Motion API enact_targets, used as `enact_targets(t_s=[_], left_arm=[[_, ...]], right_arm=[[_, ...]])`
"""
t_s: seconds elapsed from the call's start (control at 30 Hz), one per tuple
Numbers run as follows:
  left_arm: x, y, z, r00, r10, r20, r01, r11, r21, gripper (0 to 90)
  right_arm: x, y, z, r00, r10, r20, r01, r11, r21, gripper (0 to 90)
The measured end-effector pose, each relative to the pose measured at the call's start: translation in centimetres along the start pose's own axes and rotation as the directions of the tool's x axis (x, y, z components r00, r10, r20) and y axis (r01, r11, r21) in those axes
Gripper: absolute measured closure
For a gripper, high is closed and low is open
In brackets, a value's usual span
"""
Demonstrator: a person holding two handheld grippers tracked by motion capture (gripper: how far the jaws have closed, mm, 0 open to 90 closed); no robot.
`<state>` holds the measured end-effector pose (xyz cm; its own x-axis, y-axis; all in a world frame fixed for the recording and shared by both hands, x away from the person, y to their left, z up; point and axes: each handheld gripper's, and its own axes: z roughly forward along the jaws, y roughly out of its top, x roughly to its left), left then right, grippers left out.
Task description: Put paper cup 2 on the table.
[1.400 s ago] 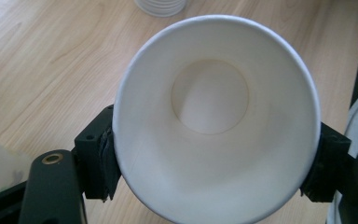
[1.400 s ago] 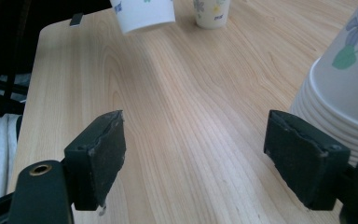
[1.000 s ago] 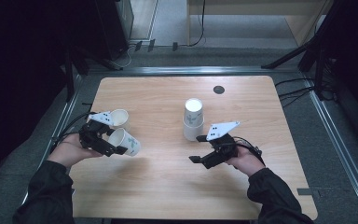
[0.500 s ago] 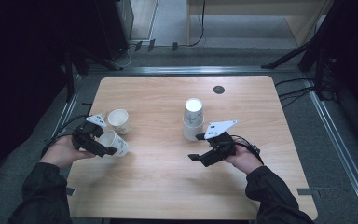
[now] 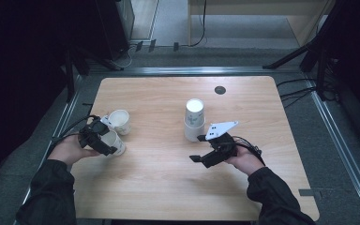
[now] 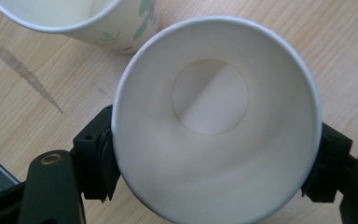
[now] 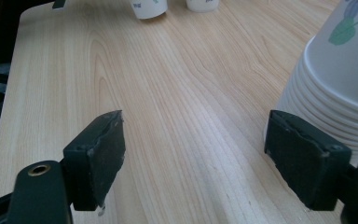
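High view: two loose cups (image 5: 120,122), one stack (image 5: 194,120).

White paper cup (image 6: 214,126), empty, mouth open toward the camera, clamped at its sides between two black jaws, low over the wooden table. Just beside a second paper cup (image 5: 120,121) with a green leaf print, standing mouth up, well left of the upside-down cup stack (image 5: 194,119).
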<state>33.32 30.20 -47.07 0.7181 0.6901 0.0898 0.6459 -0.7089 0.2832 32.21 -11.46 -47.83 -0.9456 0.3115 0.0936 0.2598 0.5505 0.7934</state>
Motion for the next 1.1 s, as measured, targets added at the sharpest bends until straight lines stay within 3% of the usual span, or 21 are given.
enact_targets(t_s=[0.2,0.4,0.57,0.77,0.97,1.1], left_arm=[[0.2,0.2,0.3,1.0000,-0.007,0.007,0.008,0.9999,-0.008,22.0],[0.3,0.3,0.5,0.9990,-0.040,0.017,0.041,0.9990,-0.020,20.1],[0.2,0.4,0.6,0.9964,-0.058,0.062,0.061,0.9973,-0.041,18.8],[0.2,0.6,0.6,0.9952,-0.067,0.072,0.071,0.9964,-0.047,12.3],[0.5,0.4,-0.3,0.9900,-0.095,0.104,0.106,0.9892,-0.102,9.0],[0.5,0.2,-1.0,0.9882,-0.092,0.123,0.108,0.9846,-0.137,9.1]], right_arm=[[-0.1,-0.1,-0.1,1.0000,0.005,0.005,-0.005,1.0000,-0.004,20.6],[-0.1,-0.1,-0.1,1.0000,0.007,0.006,-0.006,1.0000,-0.006,20.7],[-0.1,-0.1,-0.2,1.0000,0.005,0.005,-0.005,1.0000,-0.008,20.6],[-0.2,0.0,-0.3,1.0000,0.006,0.001,-0.006,0.9999,-0.013,20.7],[-0.2,0.0,-0.3,0.9999,0.010,0.006,-0.010,0.9999,-0.012,20.6],[-0.3,0.0,-0.4,0.9999,0.013,0.005,-0.012,0.9998,-0.013,20.7]])
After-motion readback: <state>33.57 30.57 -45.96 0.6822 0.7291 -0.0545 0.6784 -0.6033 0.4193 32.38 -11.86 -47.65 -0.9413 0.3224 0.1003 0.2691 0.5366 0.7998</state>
